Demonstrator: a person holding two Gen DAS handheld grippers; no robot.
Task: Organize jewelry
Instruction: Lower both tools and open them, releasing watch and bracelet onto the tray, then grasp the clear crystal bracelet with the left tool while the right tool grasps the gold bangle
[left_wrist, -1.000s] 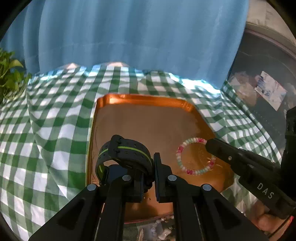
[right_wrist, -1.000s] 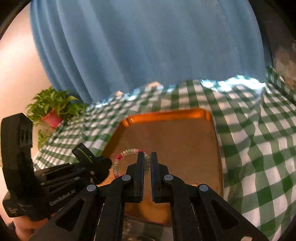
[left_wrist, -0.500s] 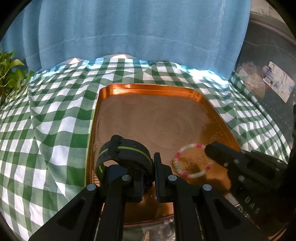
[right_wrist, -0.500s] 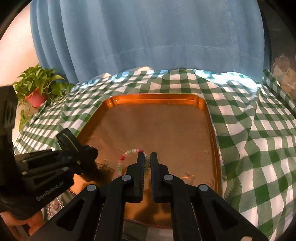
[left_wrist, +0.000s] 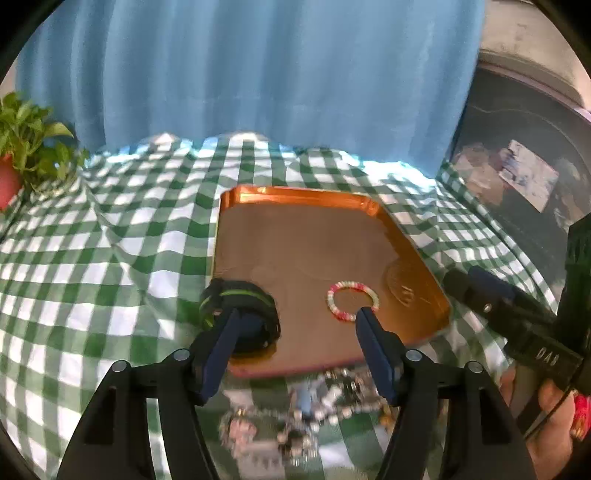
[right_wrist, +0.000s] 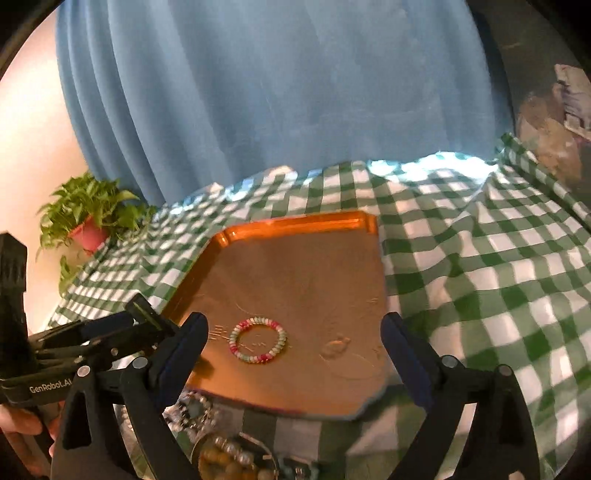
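Observation:
An orange tray (left_wrist: 295, 194) lies on a green checked cloth. A black band with a green stripe (left_wrist: 240, 299) rests at the tray's near left corner. My left gripper (left_wrist: 297, 317) is opening, its left finger just in front of the band and no pad pressing on it. A pink, white and green bead bracelet (left_wrist: 352, 299) lies flat on the tray (right_wrist: 295, 225). In the right wrist view the bracelet (right_wrist: 258, 339) sits beyond my right gripper (right_wrist: 293, 325), whose jaws are opening wide with nothing between them. The right gripper (left_wrist: 465, 278) also shows at the tray's right edge.
A heap of mixed jewelry (left_wrist: 306, 406) lies on the cloth before the tray's near edge, with beads in a round dish (right_wrist: 221, 458). A potted plant (right_wrist: 88, 218) stands at the far left. A blue curtain hangs behind. A hand (left_wrist: 546, 417) holds the right gripper.
Both grippers were shut, the left on the black band and the right on the bracelet. Both have now let go and drawn back, leaving band and bracelet on the tray.

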